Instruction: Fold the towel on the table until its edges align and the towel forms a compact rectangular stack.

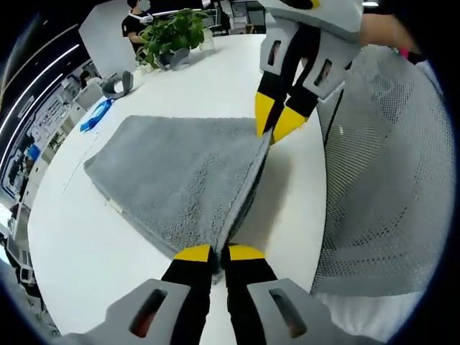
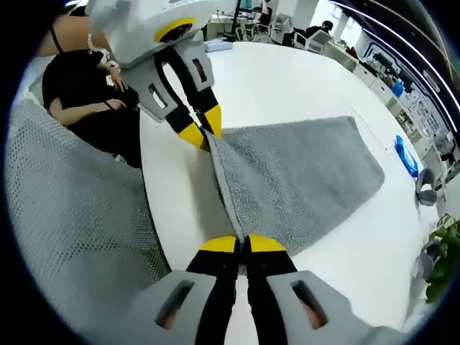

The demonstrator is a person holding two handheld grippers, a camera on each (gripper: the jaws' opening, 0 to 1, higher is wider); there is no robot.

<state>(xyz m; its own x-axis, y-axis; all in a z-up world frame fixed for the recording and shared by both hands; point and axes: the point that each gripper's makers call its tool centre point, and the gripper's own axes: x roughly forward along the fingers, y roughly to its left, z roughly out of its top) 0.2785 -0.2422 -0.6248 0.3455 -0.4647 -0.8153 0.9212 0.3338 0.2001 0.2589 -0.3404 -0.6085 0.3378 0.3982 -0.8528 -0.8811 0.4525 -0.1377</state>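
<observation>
A grey towel (image 1: pixel 180 176) lies folded on the white table (image 1: pixel 86 244), its near edge lifted off the surface. My left gripper (image 1: pixel 219 253) is shut on one corner of that edge. The right gripper (image 1: pixel 277 121) comes in from the top of the left gripper view, shut on the other corner. In the right gripper view the towel (image 2: pixel 302 172) spreads away to the right, my right gripper (image 2: pixel 242 244) pinches its near corner, and the left gripper (image 2: pixel 203 131) holds the far corner. The edge runs taut between the two grippers.
A grey mesh chair back (image 1: pixel 388 180) stands beside the table edge, also seen as the mesh chair (image 2: pixel 72 215). A potted plant (image 1: pixel 172 32), a grey object (image 1: pixel 118 84) and a blue item (image 1: pixel 95 115) sit at the table's far side. A person in black (image 2: pixel 86 93) stands close.
</observation>
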